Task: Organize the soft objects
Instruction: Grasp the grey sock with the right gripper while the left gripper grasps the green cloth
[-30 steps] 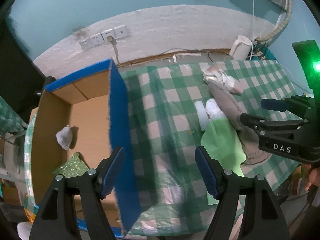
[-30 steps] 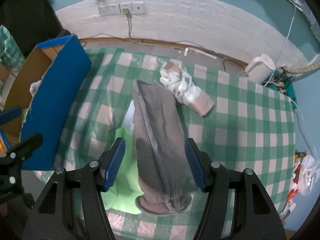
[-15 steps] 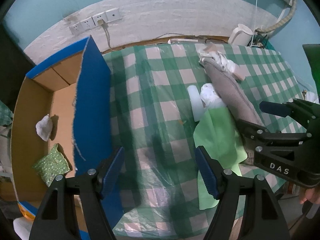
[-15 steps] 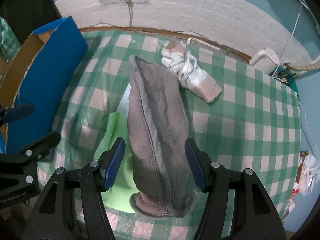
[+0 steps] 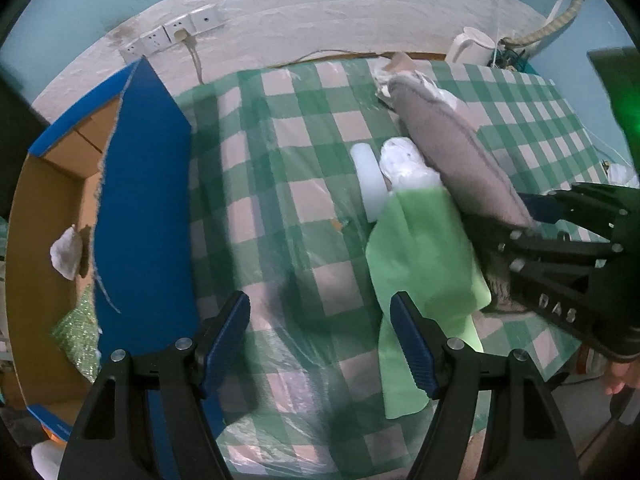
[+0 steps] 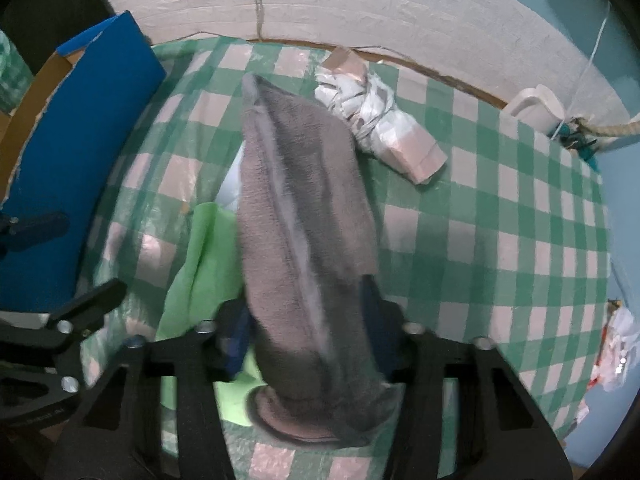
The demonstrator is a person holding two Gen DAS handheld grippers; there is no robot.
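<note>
We are closing the right gripper [image 6: 304,336] on the near end of the grey towel [image 6: 300,208], which is lying on the checked table [image 6: 500,240] over one green cloth [image 6: 200,264]; squeezing fully before lifting should be stopping it sagging out. The left gripper [image 5: 320,340] is hanging spread and empty, while one box [image 5: 140,200] is holding two small soft pieces.

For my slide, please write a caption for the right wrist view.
Right claw closing around a grey sock that lies over a green cloth on the checked tablecloth.
</note>
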